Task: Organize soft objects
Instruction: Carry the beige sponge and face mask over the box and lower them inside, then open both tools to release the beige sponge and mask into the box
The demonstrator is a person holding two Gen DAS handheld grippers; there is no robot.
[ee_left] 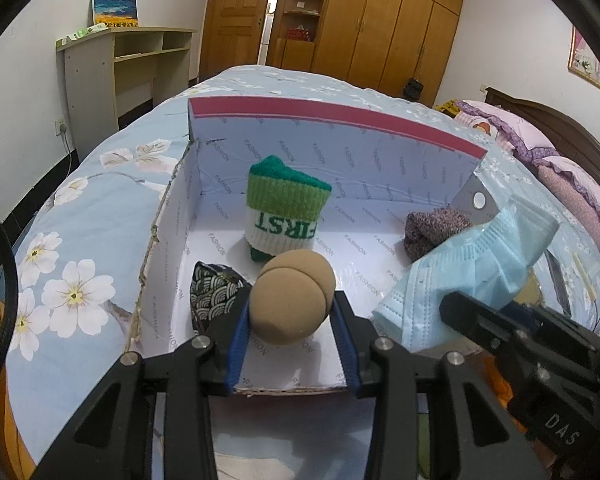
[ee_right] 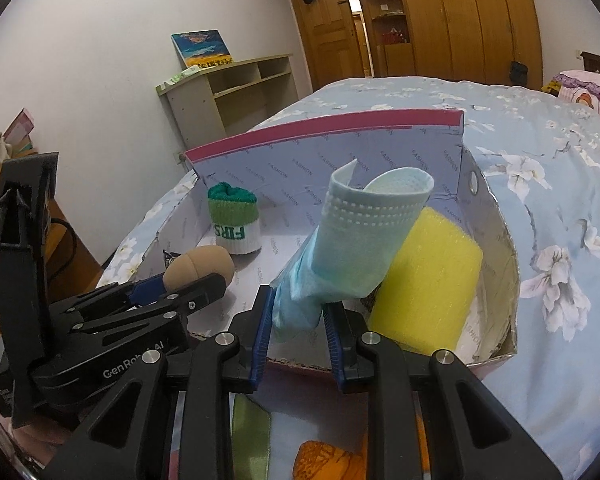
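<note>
two black hand-held grippers with blue finger pads fill the foreground, both poised over the near edge of an open cardboard box (ee_left: 172,216) that sits on a bed with a blue floral cover (ee_left: 72,292).

left hand-held gripper (ee_left: 292,320): its jaws are closed narrowly around a tan foam ball (ee_left: 290,300), held just above the near wall of the box, toward the box's left side. inside the box, just left of the ball, lies a small dark pouch with a white wave pattern (ee_left: 214,292). farther in, near the back wall, a rolled green and white sock (ee_left: 286,208) stands upright.

right hand-held gripper (ee_right: 296,320): its jaws pinch the lower end of a crumpled light blue face mask (ee_right: 356,240). the mask's long axis rises up and away from the gripper, leaning over the box's right half. directly behind it inside the box stands a yellow sponge (ee_right: 432,280), touching or nearly touching the mask. a brownish knitted bundle (ee_left: 432,228) rests by the box's right wall.

both held items already hang over the box interior, so each likely only needs lowering and releasing. the left one is nearer the free floor space at the box's middle; the right one has the sponge crowding its drop spot.
</note>
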